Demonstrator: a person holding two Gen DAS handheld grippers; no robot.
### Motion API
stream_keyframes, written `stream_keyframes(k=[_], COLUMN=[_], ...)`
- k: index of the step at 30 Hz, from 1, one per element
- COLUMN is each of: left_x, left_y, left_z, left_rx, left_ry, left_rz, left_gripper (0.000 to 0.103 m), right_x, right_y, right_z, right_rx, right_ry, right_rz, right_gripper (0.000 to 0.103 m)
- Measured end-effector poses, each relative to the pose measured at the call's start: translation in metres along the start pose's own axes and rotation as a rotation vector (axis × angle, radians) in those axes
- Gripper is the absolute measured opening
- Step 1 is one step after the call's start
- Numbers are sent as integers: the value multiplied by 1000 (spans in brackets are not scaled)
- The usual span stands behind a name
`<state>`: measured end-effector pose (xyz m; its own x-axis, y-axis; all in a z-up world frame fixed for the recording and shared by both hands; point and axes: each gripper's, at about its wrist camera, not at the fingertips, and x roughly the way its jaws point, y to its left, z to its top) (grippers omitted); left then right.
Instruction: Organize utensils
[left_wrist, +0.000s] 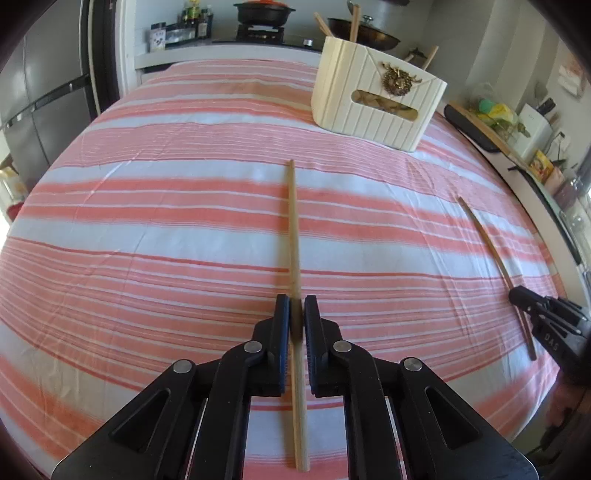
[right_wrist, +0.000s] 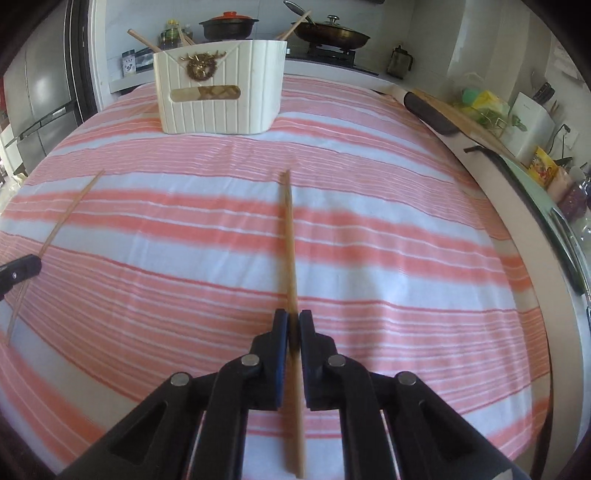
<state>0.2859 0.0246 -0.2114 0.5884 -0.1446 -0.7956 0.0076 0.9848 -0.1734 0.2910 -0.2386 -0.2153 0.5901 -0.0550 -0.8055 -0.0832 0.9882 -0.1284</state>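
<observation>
Wooden chopsticks sit in both sets of jaws, one in each. Nearest in the left wrist view, the left gripper (left_wrist: 296, 308) has its jaws drawn in almost together, clamping a pale stick (left_wrist: 294, 236) between the blue pads. One end of this stick runs back under the jaws toward the camera; the other end points straight ahead over the cloth.

Nearest in the right wrist view, the right gripper (right_wrist: 291, 323) is just the same: jaws nearly closed on a second stick (right_wrist: 289, 240), which also runs forward from between the pads and back beneath them.

Below both lies a desk covered by a striped cloth (left_wrist: 166, 221) in pink and white. Each gripper shows at the edge of the other's view: the right one to the right of the left jaws, the left one to the left of the right jaws, well apart from each other.

Farther ahead on the cloth stands a cream ribbed holder (left_wrist: 373, 92), right of the left jaws' line and left of the right jaws' line. It bears a gold ornament above a slot-shaped window. Several more wooden sticks (right_wrist: 142, 38) lean out of its open top.

Beyond the desk is a kitchen counter with a black pot (left_wrist: 264, 14) under an orange lid and a lidded wok (right_wrist: 332, 35).
</observation>
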Motion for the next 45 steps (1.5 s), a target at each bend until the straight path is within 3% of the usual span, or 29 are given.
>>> stream_keyframes(k=[2,3,4,5,10,14,16,19,24,26,28,30,31,33,34,37,45], left_x=[-4,-7,-9,-11,-18,-11,-2,11,47,53,60,68,70,72,71,56,-58], left_y=[-4,-3,-3,-1,15,26,28,28,29,22,13,3,-1,-7,-9,-6,-2], left_z=[-3,-4,-4,-3,9,33,46,62,79,86,93,99,101,102,102,103,125], left_rx=[3,0,0,5,44,76,103,150,153,185,206,220,232,250,245,197,179], left_ry=[-3,0,3,7,31,70,104,128,207,196,203,216,211,197,188,144,-103], left_rz=[-34,-50,-59,-66,-88,-80,-92,-81,-63,-32,-11,-11,5,26,27,-16,-115], left_gripper=[41,56,64,72,77,77,77,77,68,67,60,47,44,8,6,4,4], right_x=[-6,-10,-14,-19,-26,-18,-7,8,41,51,62,73,78,88,91,85,-23], right_y=[-8,-12,-16,-18,-26,-17,-6,-2,-5,-3,-1,0,0,-1,0,2,-16], right_z=[-7,-9,-11,-12,-6,12,19,32,59,73,89,107,116,130,135,139,142], right_rx=[8,14,26,38,56,-26,-99,-131,-96,-99,-103,-98,-90,-73,-70,-50,4], right_ry=[2,2,-6,-17,20,95,161,169,199,199,197,193,192,196,201,184,-72], right_rz=[7,22,40,59,161,219,228,190,216,217,224,221,219,212,214,227,293], right_gripper=[20,39,53,54,54,54,54,54,55,54,50,40,27,10,6,5,5])
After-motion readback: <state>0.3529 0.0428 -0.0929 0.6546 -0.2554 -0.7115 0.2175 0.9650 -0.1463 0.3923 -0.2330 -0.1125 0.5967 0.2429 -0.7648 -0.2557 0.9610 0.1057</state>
